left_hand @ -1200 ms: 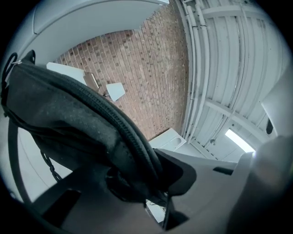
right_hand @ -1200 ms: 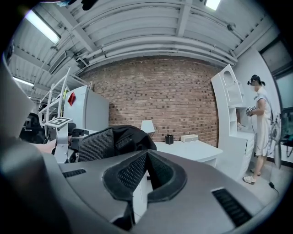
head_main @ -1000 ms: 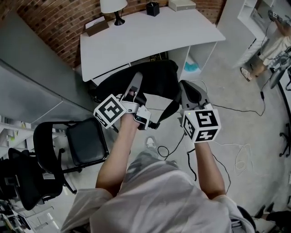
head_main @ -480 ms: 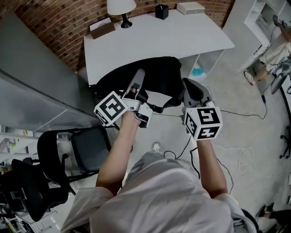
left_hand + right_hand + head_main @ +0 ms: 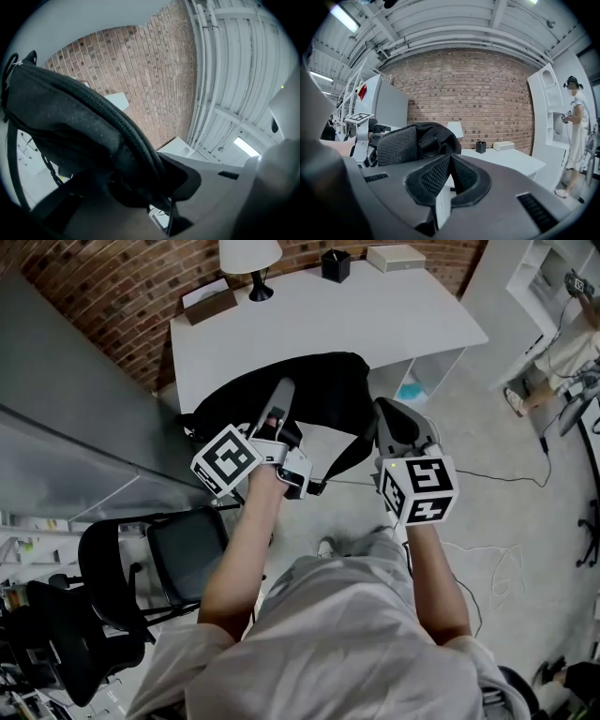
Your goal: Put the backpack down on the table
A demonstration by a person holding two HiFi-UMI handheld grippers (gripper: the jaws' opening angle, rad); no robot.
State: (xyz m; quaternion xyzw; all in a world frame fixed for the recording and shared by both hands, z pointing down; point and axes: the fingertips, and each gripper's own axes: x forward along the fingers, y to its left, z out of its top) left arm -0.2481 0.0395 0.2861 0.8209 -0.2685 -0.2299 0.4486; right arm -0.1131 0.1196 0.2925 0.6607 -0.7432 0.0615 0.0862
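The backpack (image 5: pixel 323 399) hung in the air between the two hands, lapping over the near edge of the white worktop (image 5: pixel 394 315). The left tongs (image 5: pixel 284 390) were clamped on its zipped top rim, and the right tongs (image 5: pixel 392 413) were pinched shut on the mesh shoulder strap (image 5: pixel 396 145). It looked soft, floppy and saggy rather than fragile, so the firm top seam and padded strap seemed the right places to hold, since slack cloth could slip or swing on the way down.
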